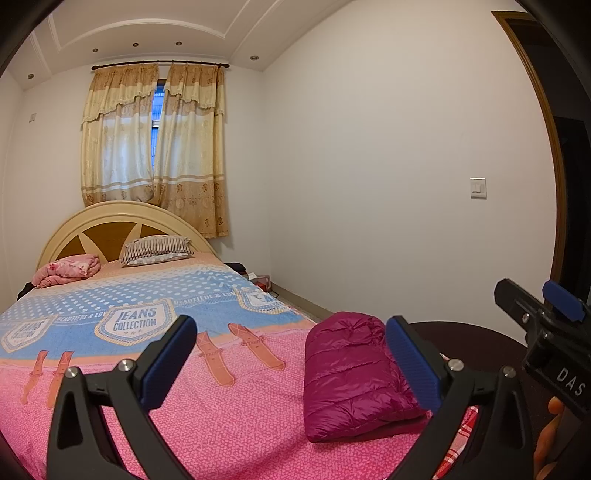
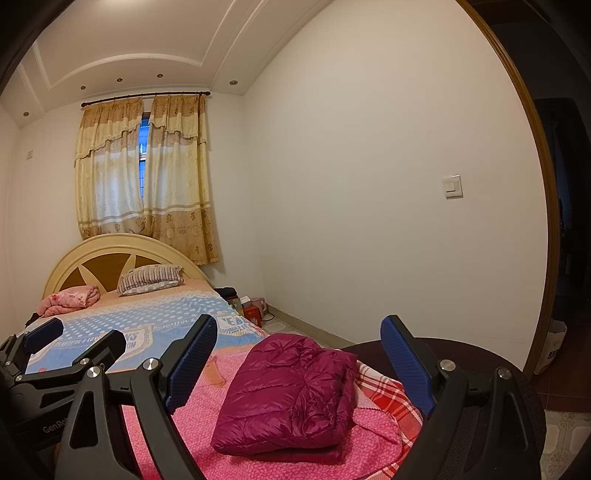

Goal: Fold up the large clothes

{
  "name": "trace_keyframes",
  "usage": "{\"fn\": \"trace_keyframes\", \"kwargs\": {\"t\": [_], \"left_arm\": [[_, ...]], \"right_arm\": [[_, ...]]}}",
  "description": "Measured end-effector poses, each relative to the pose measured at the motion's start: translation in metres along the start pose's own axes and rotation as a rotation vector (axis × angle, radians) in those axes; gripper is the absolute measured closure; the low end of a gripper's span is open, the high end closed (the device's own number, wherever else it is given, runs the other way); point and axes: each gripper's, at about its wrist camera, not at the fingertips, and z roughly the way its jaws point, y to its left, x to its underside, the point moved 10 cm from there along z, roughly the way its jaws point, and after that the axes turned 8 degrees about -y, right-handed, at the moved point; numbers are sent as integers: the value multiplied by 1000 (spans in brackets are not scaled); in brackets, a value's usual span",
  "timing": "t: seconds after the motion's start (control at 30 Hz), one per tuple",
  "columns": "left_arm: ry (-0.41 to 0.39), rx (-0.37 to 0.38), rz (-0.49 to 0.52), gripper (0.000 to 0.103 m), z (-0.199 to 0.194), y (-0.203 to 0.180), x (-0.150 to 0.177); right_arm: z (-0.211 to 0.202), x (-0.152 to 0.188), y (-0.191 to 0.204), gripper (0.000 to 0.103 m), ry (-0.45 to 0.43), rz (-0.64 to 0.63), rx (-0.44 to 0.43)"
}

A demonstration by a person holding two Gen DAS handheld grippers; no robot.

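From the left wrist, the left claw gapes wide and empty above the bed; the folded magenta jacket lies near the foot corner. From the right wrist, the right claw stands equally wide, holding nothing, the jacket apparently lying clear beneath it.

Bedroom: white walls; recessed ceiling with spotlights, upper left. Window is covered by yellow curtains. Bed with arched headboard, lower left. Light switch is mounted right; door frame at right edge.
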Motion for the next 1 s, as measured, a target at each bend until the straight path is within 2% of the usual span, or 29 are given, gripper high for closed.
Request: {"fn": "trace_keyframes", "kwargs": {"t": [0.47,0.7,1.0], "left_arm": [[-23,-33,24,0,-1,4,-4],[-26,-81,66,0,1,2,-4],[-1,-83,45,0,6,4,0]], "right_arm": [[0,1,1,12,1,0,4],[1,2,1,12,5,-5,6],[3,4,2,12,7,-6,9]]}}
